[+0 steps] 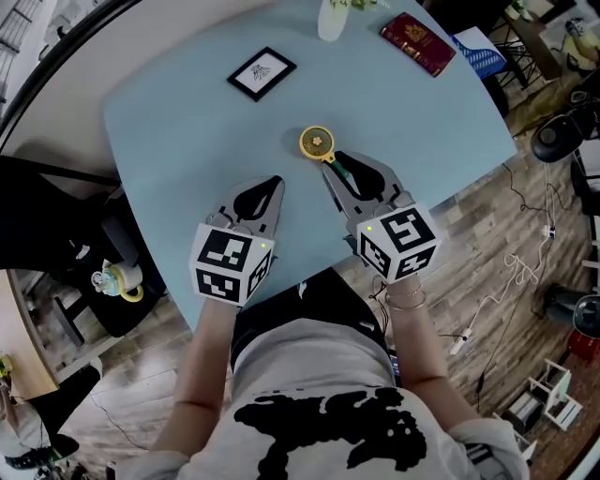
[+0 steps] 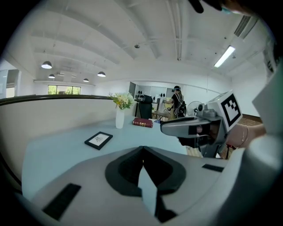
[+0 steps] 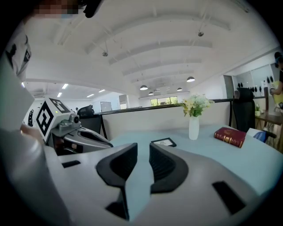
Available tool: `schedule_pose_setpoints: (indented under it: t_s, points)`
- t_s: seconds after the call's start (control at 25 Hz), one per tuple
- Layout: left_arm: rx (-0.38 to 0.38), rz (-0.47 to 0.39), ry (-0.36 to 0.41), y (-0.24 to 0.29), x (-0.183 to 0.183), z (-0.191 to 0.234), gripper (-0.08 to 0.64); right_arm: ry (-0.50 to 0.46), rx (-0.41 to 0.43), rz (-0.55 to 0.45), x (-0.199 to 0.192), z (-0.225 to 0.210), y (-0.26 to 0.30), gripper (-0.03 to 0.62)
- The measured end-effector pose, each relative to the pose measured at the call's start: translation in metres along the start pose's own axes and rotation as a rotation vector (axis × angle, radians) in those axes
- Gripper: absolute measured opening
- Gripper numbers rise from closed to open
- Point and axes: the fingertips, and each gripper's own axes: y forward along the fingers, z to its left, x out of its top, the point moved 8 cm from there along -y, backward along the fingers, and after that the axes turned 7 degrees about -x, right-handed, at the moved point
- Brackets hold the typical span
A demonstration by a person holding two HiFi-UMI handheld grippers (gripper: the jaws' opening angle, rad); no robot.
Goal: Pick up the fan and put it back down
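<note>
A small yellow fan (image 1: 317, 142) lies on the light blue table (image 1: 187, 131), its handle pointing back toward me and running under the tip of my right gripper (image 1: 337, 171). Neither gripper view shows the fan. The right gripper (image 3: 143, 152) is held above the table with a narrow gap between its black pads and only tabletop visible through it. My left gripper (image 1: 275, 181) hovers beside it on the left, its jaws (image 2: 142, 150) closed together on nothing. Each gripper shows in the other's view, the right one (image 2: 185, 126) and the left one (image 3: 84, 134).
A black-framed picture (image 1: 262, 73) lies further back on the table. A white vase with flowers (image 1: 331, 19) and a red book (image 1: 418, 42) stand at the far edge. Cables and stands lie on the wooden floor to the right. A person (image 2: 178, 101) stands far off.
</note>
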Motion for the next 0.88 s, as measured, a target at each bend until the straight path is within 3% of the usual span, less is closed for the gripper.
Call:
schedule_pose_setpoints:
  t_s: [0.2,0.44,0.88]
  points:
    - [0.037,-0.029,0.024,-0.006,0.011,-0.002,0.011,-0.004,-0.004,-0.049,0.008,0.0,-0.011,0.032]
    - [0.046,-0.067,0.038,-0.01,0.018,-0.012,0.011,-0.018,0.004,-0.059,0.009,-0.003,-0.027,0.006]
    - [0.064,-0.102,0.054,-0.021,0.018,-0.046,0.011,-0.011,0.139,-0.111,0.0,0.008,-0.058,0.004]
